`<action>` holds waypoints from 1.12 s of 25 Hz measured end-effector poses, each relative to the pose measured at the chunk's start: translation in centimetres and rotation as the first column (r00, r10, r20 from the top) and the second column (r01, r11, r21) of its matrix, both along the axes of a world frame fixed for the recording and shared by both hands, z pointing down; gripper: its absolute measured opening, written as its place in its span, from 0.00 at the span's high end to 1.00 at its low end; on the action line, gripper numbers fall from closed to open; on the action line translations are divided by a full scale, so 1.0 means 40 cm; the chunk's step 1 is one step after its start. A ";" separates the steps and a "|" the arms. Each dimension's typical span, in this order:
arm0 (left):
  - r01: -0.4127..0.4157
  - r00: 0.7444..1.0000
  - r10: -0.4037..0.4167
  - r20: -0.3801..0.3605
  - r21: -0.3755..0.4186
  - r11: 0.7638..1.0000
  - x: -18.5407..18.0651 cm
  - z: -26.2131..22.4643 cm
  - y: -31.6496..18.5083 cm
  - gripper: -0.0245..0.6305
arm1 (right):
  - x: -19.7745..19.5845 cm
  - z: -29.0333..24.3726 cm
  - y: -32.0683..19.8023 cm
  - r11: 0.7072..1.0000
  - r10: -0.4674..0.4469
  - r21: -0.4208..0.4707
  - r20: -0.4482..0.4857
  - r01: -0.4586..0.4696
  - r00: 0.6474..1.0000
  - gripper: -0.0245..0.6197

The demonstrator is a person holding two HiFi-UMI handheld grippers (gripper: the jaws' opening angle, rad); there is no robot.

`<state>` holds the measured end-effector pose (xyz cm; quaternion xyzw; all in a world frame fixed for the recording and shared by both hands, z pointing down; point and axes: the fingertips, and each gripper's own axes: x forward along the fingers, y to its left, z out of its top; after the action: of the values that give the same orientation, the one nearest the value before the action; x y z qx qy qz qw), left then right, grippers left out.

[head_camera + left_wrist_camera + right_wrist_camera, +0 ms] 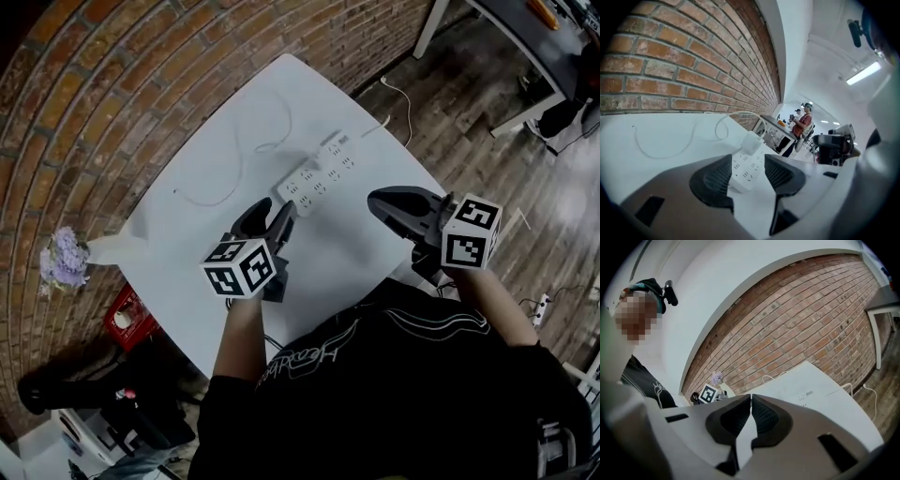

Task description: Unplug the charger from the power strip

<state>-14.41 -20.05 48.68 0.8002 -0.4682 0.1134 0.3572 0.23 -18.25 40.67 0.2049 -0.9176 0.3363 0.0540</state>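
**Left gripper wide at the strip's end, charger plugged in**

The power strip [319, 174] lay slantwise on the white table [361, 258], just above the middle of the head view. The charger [332, 146], a white block, sat plugged in toward the strip's upper right end. A thin white cable [246, 161] ran from the charger in a loop toward the upper left of the table, then curved down to the left. A second cord [401, 97] ran off the table's upper right edge onto the wood floor [487, 169].

The left gripper [273, 215] sat at lower centre of the head view, tips close to the strip's lower left end. In the left gripper view its jaws stood wide apart [747, 167]. The near end of the strip [745, 174] showed between the 2 pads, touching neither. The charger [751, 142] stood beyond it, with the cable [661, 153] trailing to the left.

The right gripper [377, 201] sat at centre right of the head view, clear of the strip. In the right gripper view its jaws were pressed together [751, 402], with nothing between them. The strip [807, 393] showed faintly on the table beyond.

A brick wall [112, 84] filled the upper left of the head view. Purple flowers [64, 258] were at the left edge.
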 end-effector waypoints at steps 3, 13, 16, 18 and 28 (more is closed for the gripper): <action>-0.003 1.000 0.003 -0.004 -0.051 0.999 -0.005 0.057 -0.022 0.64 | -0.015 0.028 -0.033 1.000 -0.007 -0.015 -0.007 0.006 1.000 0.96; 0.003 1.000 -0.006 -0.013 -0.195 0.981 -0.010 0.183 -0.058 0.64 | -0.041 0.095 -0.098 1.000 -0.018 -0.021 -0.074 0.016 0.997 0.96; 0.010 1.000 -0.015 -0.021 -0.217 0.976 -0.011 0.197 -0.059 0.64 | -0.042 0.111 -0.107 1.000 -0.014 -0.016 -0.090 0.012 0.996 0.96; 0.010 0.999 -0.018 -0.030 -0.225 0.974 -0.007 0.201 -0.059 0.64 | -0.047 0.121 -0.111 1.000 -0.019 -0.004 -0.114 0.018 0.993 0.96; 0.018 1.000 -0.021 -0.010 -0.239 0.971 -0.007 0.212 -0.066 0.67 | -0.093 0.173 -0.148 0.998 -0.018 0.063 -0.192 0.031 0.981 0.96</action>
<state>-14.71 -22.67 57.17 0.7477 -0.4565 0.1603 0.4548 -3.50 -24.19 47.60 0.2265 -0.9212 0.2838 0.1395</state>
